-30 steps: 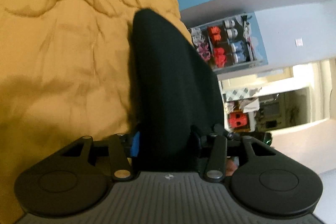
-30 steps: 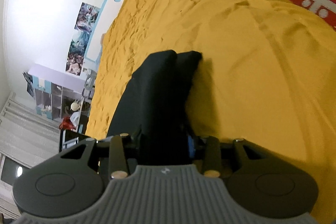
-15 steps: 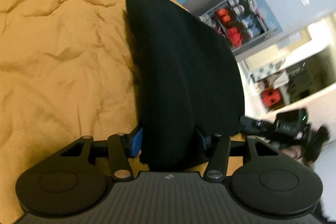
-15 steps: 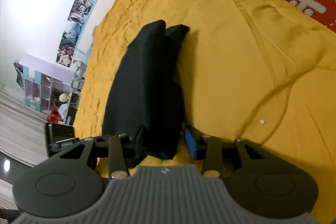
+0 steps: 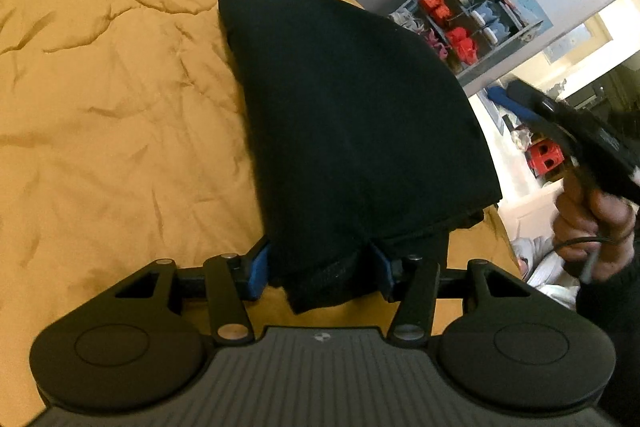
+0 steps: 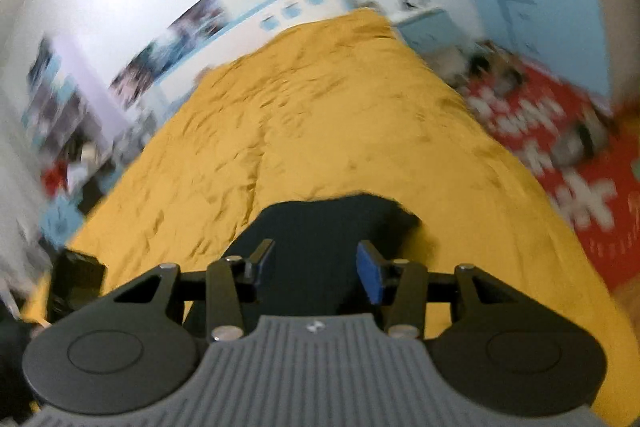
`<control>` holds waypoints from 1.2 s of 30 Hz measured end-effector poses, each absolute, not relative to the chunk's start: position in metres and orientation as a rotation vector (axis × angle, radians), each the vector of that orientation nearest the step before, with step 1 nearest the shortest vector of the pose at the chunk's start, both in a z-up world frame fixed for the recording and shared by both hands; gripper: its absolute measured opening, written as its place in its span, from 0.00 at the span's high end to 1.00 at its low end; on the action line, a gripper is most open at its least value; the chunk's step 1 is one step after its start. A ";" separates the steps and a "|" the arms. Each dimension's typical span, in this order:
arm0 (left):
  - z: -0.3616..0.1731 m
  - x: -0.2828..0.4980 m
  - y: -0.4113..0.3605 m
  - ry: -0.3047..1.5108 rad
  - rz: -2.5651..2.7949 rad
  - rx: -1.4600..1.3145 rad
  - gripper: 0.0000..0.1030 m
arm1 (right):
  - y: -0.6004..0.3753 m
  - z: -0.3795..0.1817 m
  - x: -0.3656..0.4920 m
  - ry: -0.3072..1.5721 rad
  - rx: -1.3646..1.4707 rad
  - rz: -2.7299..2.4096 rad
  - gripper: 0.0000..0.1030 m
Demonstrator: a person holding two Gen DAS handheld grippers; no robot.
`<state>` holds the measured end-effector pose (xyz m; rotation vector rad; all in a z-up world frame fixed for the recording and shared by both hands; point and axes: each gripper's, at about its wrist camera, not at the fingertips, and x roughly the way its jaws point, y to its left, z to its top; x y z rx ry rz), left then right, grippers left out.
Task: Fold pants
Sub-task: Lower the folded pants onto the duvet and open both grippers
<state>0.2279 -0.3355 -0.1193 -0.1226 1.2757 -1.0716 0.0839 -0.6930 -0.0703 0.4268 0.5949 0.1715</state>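
Yellow bedspread (image 5: 100, 99): black pants (image 5: 352, 131) laid lengthwise ahead of left gripper (image 5: 320, 267), clenched on near end; right gripper (image 6: 314, 263) released above.

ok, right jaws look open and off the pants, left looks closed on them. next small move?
Probably open the left gripper and back it off. Its jaws pinch the near edge of the black pants, which lie folded flat on the yellow bedspread. The right gripper has its jaws apart with no cloth between them, so the left grip is likely all that holds the fold.
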 end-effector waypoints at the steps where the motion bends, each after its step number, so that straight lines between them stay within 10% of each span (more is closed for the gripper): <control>1: -0.119 0.228 -0.335 1.275 -1.073 -0.122 0.41 | -0.680 -0.072 0.099 0.606 0.367 0.186 0.59; 11: -0.125 0.229 -0.320 1.287 -1.059 -0.147 0.41 | -0.665 -0.102 0.150 0.722 0.196 -0.065 0.75; 15: -0.126 0.227 -0.319 1.287 -1.038 -0.164 0.41 | -0.692 -0.102 0.108 0.747 0.207 -0.196 0.57; 25: -0.090 0.191 -0.298 1.221 -0.956 -0.068 0.41 | -0.656 -0.059 -0.007 0.747 0.317 -0.327 0.55; 27: -0.074 0.179 -0.291 1.206 -0.954 -0.067 0.40 | -0.639 -0.044 -0.023 0.720 0.340 -0.345 0.40; 31: -0.032 0.145 -0.285 1.074 -0.937 0.030 0.27 | -0.596 -0.014 -0.048 0.683 0.348 -0.363 0.20; 36: 0.007 0.108 -0.284 0.921 -0.846 0.170 0.15 | -0.539 0.013 -0.058 0.685 0.263 -0.427 0.20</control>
